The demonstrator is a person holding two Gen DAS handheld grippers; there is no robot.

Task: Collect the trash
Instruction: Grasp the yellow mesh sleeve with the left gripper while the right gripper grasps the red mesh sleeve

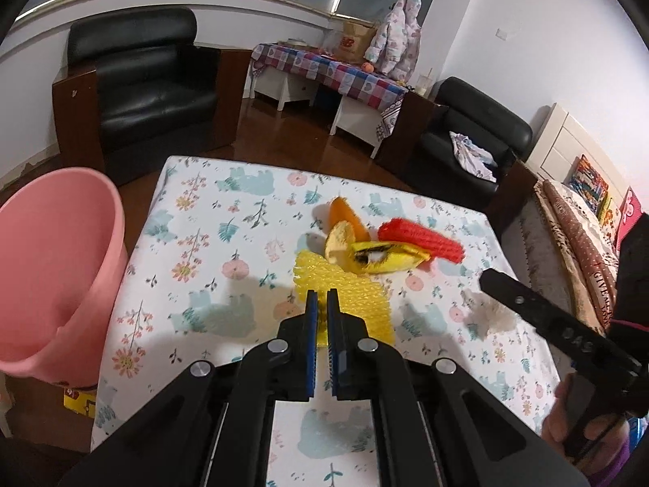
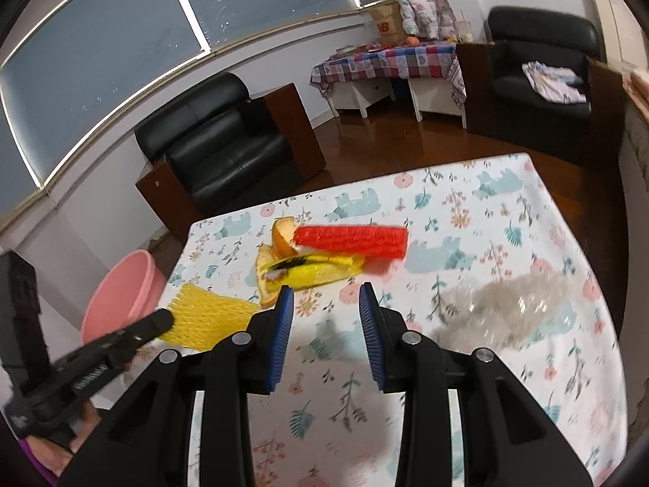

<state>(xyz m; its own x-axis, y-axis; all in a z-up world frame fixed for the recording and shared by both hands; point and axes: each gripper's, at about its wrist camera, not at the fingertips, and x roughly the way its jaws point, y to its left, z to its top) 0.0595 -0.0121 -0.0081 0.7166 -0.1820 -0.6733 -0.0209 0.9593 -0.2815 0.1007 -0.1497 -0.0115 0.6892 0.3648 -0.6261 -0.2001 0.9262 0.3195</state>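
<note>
Two tongs over the floral table (image 2: 507, 219): left gripper (image 1: 321, 298) clamps the yellow foam net (image 1: 349, 284), lifted at its near edge; right gripper (image 2: 326, 290) hangs partly open, empty, bare cloth beneath. Ahead lie peel (image 2: 284, 239), yellow wrapper (image 2: 320, 270), red net (image 2: 353, 239). Pink bin (image 1: 52, 259) stands left, off the table's edge. Box (image 2: 387, 22) beyond reads "NB".

Both cameras ride just behind their own jaws and look forward and downward over them. The left wrist view looks past the left gripper (image 1: 321, 298) at close range; the pink bin (image 1: 52, 276) lies far to its left. The right wrist view looks past the right gripper (image 2: 326, 294). Both share the floral tablecloth (image 2: 466, 211), the yellow foam net (image 1: 344, 288) and the black armchairs beyond.
</note>
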